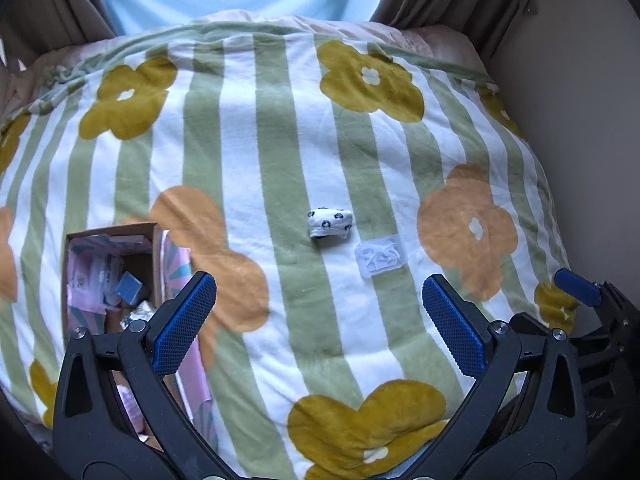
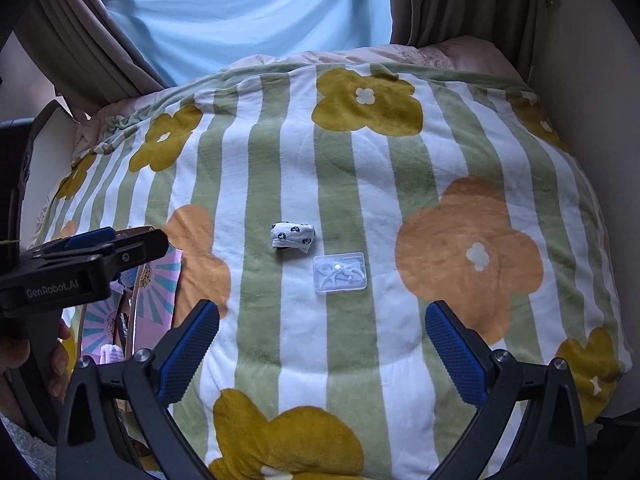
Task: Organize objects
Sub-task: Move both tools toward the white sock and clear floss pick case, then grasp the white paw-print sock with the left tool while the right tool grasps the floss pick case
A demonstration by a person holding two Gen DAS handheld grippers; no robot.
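Both the left gripper (image 1: 319,312) and right gripper (image 2: 322,340) spread, empty; mid-frame rolled sock (image 2: 293,235) likely soft, light — pinch across middle; clear case (image 2: 340,273) beside it rigid, slippery.

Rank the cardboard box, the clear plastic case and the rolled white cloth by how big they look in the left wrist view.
1. cardboard box, partly hidden
2. clear plastic case
3. rolled white cloth, about alike; no clear ranking between these two

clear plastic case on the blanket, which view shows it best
The right wrist view: the clear plastic case looks larger and sharper, white pieces visible inside. The left wrist view shows it smaller and hazier.
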